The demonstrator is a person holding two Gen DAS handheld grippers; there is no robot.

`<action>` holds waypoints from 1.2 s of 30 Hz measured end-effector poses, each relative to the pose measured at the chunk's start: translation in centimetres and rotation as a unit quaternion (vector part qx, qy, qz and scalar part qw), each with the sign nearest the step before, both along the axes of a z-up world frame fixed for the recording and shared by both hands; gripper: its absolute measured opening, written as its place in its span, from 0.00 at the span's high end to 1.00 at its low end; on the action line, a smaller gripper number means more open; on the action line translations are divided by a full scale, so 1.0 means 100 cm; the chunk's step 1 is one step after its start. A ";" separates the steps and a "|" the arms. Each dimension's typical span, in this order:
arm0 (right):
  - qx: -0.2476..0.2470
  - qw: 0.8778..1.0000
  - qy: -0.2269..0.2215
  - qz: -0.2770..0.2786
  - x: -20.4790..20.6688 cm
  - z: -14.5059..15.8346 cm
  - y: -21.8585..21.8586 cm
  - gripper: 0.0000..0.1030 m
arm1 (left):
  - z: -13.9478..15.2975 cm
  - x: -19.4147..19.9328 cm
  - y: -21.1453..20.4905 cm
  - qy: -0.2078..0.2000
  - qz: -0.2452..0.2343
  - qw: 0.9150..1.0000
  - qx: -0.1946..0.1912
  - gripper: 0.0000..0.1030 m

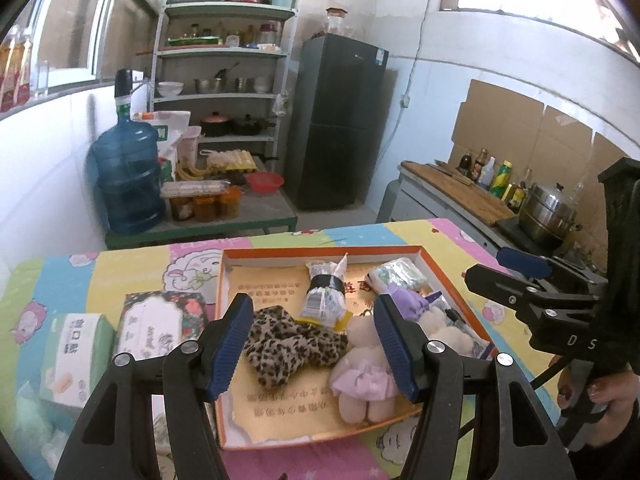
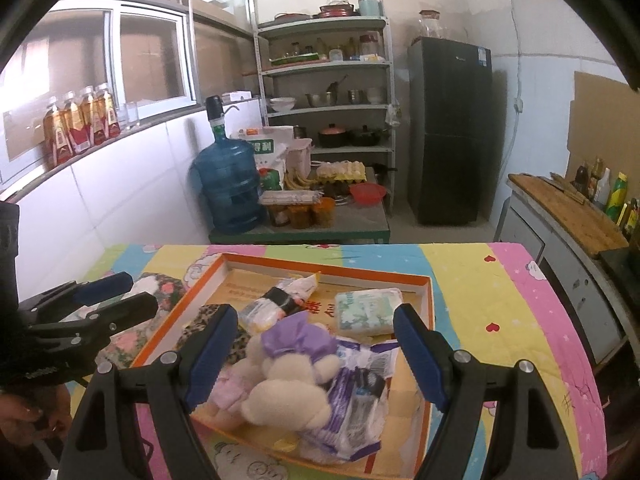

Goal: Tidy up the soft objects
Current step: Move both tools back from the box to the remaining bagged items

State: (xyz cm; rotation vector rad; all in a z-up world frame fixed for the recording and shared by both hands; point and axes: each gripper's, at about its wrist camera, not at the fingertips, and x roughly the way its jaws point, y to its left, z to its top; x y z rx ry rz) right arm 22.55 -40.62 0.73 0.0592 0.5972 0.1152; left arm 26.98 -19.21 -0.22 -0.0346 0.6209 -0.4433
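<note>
An orange-rimmed shallow box (image 1: 224,280) (image 2: 431,296) lies on the colourful tablecloth and holds the soft things. In it are a leopard-print cloth (image 1: 288,346) (image 2: 200,320), a plush toy in a pink skirt (image 1: 360,376), a cream plush with a purple bow (image 2: 288,380) (image 1: 440,320), a taped packet (image 1: 324,296) (image 2: 276,304), a tissue pack (image 1: 396,274) (image 2: 366,310) and a crumpled plastic bag (image 2: 356,400). My left gripper (image 1: 316,348) (image 2: 116,294) hovers open above the leopard cloth and the pink plush. My right gripper (image 2: 316,358) (image 1: 500,268) hovers open over the cream plush. Neither holds anything.
Two tissue boxes (image 1: 160,324) (image 1: 76,360) stand left of the orange box. A person's hands (image 1: 596,396) (image 2: 24,420) hold the grippers. Behind the table are a water jug (image 1: 124,176), a low bench with food, shelves, a fridge (image 1: 336,120) and a counter with bottles and a pot (image 1: 548,212).
</note>
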 end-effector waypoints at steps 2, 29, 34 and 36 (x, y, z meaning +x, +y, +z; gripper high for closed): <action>-0.003 1.000 -0.004 0.001 -0.005 0.002 0.004 0.22 | 0.002 -0.007 0.004 -0.004 0.002 1.000 -0.001 0.37; -0.006 0.997 -0.039 0.069 -0.084 0.013 0.088 0.22 | 0.013 -0.099 0.095 -0.064 0.057 0.996 -0.012 0.37; 0.002 0.995 -0.038 0.090 -0.093 0.009 0.109 0.22 | 0.011 -0.113 0.114 -0.075 0.073 0.995 -0.007 0.37; 0.005 0.995 -0.036 0.098 -0.095 0.007 0.118 0.22 | 0.010 -0.118 0.122 -0.079 0.079 0.994 -0.003 0.37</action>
